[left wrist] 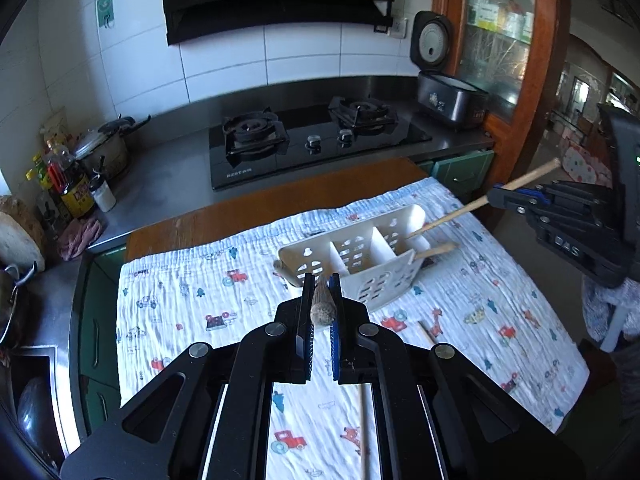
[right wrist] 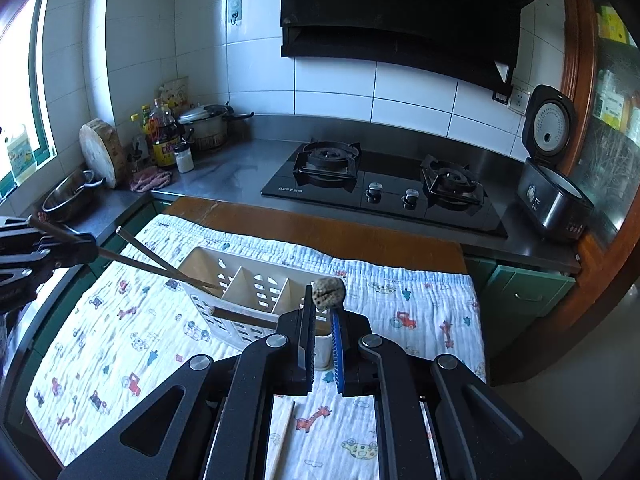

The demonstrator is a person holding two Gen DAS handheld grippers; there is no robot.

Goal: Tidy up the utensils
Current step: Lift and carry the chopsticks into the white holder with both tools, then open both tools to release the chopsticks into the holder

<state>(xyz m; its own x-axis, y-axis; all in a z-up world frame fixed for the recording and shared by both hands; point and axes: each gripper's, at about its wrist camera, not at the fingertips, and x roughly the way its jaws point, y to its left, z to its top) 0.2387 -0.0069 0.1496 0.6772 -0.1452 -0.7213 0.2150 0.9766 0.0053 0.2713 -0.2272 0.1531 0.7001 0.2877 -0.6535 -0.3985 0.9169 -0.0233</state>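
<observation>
A white three-compartment caddy [left wrist: 384,284] [right wrist: 200,260] lies on a cartoon-print cloth [left wrist: 180,300] [right wrist: 400,300]. My left gripper [left wrist: 322,284] [right wrist: 90,248] is shut on a wooden chopstick [left wrist: 322,312] [right wrist: 132,264], whose far tip reaches into the caddy's left compartment. My right gripper [right wrist: 322,304] [left wrist: 498,196] is shut on another chopstick [right wrist: 328,292] [left wrist: 452,216], slanting down into the right compartment. Other chopsticks [left wrist: 436,250] [right wrist: 244,318] rest in the caddy with their ends sticking out. Loose chopsticks [left wrist: 362,420] [right wrist: 284,440] lie on the cloth below the grippers.
The cloth covers a wooden table [left wrist: 260,208] in front of a steel counter with a black gas hob [left wrist: 312,148] [right wrist: 384,192]. An open rice cooker [left wrist: 448,100] stands at the right. Bottles [left wrist: 68,184] and a pot [right wrist: 204,128] crowd the left corner.
</observation>
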